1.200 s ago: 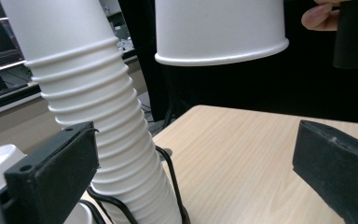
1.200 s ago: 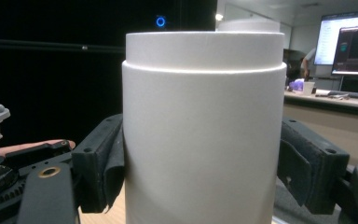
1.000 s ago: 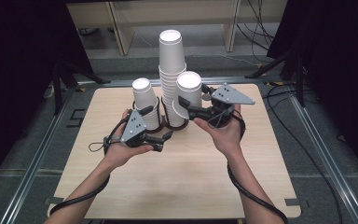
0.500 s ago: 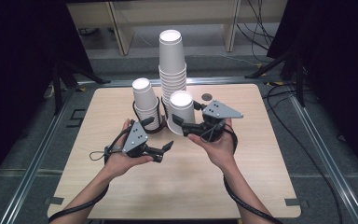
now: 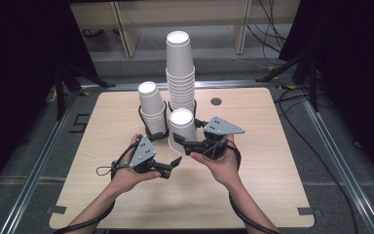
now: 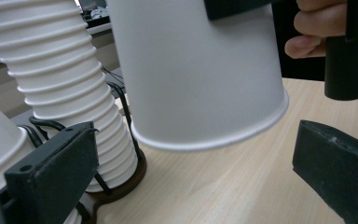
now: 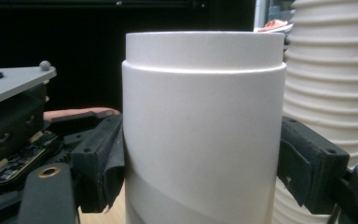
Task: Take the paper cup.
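Right gripper (image 5: 187,143) clamps one upturned paper cup (image 5: 182,129), lifted off the table (image 5: 272,161) beside the tall stack (image 5: 181,73) — apparently just separated; left gripper (image 5: 171,163) waits below with jaws apart — empty.

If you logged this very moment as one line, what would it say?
right gripper: shut on upside-down white paper cup, lifted off wooden table | left gripper: open, empty | tall white cup stack: in black holder
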A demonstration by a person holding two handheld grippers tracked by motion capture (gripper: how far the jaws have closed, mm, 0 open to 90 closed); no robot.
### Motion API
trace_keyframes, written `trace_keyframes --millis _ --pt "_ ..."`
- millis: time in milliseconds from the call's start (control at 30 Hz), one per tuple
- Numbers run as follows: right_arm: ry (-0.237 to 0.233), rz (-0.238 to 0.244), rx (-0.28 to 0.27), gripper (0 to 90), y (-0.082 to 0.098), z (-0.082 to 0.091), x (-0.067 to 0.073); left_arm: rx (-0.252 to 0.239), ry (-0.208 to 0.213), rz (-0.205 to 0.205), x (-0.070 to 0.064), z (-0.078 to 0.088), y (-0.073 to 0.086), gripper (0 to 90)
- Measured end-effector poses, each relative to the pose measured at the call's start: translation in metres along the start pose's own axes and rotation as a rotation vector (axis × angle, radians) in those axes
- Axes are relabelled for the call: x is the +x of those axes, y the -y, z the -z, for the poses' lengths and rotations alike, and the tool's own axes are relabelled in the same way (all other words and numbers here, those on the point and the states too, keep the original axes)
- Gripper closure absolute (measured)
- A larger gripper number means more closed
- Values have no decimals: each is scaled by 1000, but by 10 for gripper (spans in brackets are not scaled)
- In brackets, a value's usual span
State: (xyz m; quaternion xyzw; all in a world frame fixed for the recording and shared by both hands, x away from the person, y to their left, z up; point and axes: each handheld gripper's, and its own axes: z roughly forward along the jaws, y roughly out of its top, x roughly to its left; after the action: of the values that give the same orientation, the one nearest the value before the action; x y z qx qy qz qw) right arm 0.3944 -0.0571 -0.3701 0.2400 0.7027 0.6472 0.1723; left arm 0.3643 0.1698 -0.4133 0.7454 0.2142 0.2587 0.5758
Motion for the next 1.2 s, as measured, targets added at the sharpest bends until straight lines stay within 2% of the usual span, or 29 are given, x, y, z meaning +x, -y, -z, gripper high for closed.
trace_keyframes --millis 33,100,133,167,200,233,267,300,333,367,400,433,467,533,567,600,633,700,733,767,800,833,900,933,1033,1100,1133,1200 --pt "-1 9 14 237 1 0 1 20 0 -3 0 1 0 0" --pt "-14 1 8 237 5 -3 3 17 1 -4 -1 0 2 0" --pt "-19 -19 22 237 6 -3 5 18 2 -3 -1 0 2 0" --pt "-27 -2 6 237 8 -5 4 -1 7 4 -2 -1 3 0" --pt "-31 -33 34 237 8 -4 6 2 5 4 -2 -1 3 0" --pt "-40 -44 43 237 9 -4 7 23 1 1 -2 0 3 0" --pt "-42 -43 40 237 11 -5 8 23 3 3 -2 0 3 1" --pt "-25 -27 35 237 11 -5 8 24 5 6 -2 0 4 1" --pt "-29 -14 25 237 12 -6 8 10 7 11 -3 -2 5 1" --pt "-35 -23 33 237 13 -7 9 26 9 9 -3 -1 5 1" --pt "-41 -48 39 237 14 -8 11 27 11 13 -3 -1 5 1" --pt "-37 -53 49 236 15 -7 12 27 13 20 -3 -2 6 0" --pt "-42 -39 42 236 16 -9 12 17 12 25 -3 -3 7 2" --pt "-39 -40 48 236 17 -9 12 29 14 21 -2 -3 7 2" --pt "-39 -20 41 236 19 -11 12 30 17 30 -3 -3 7 2" --pt "-43 -17 31 236 19 -12 12 13 21 34 -3 -6 8 2" --pt "-43 -28 42 236 20 -13 14 29 21 30 -3 -5 8 2" --pt "-46 -5 36 236 21 -14 13 35 25 38 -3 -6 10 4" --pt "-60 -26 41 236 23 -15 14 41 27 40 -2 -6 10 3" --pt "-41 -10 44 235 23 -14 14 41 29 51 -2 -7 11 3" --pt "-53 -28 42 236 24 -15 15 22 33 56 -2 -9 12 2" --pt "-61 -40 48 235 24 -15 16 44 31 49 -2 -7 12 1" --pt "-57 -28 37 235 26 -16 16 45 31 56 -2 -8 12 0" --pt "-52 -54 68 235 26 -15 18 44 33 62 -2 -8 12 0" --pt "-52 -18 45 234 27 -17 17 42 37 76 -2 -9 13 0" --pt "-57 -50 70 234 28 -16 19 37 38 79 -2 -9 13 0" --pt "-41 -11 59 233 28 -16 17 44 35 83 -2 -10 13 0" --pt "-50 -26 51 233 29 -17 18 43 37 90 -2 -11 14 0"
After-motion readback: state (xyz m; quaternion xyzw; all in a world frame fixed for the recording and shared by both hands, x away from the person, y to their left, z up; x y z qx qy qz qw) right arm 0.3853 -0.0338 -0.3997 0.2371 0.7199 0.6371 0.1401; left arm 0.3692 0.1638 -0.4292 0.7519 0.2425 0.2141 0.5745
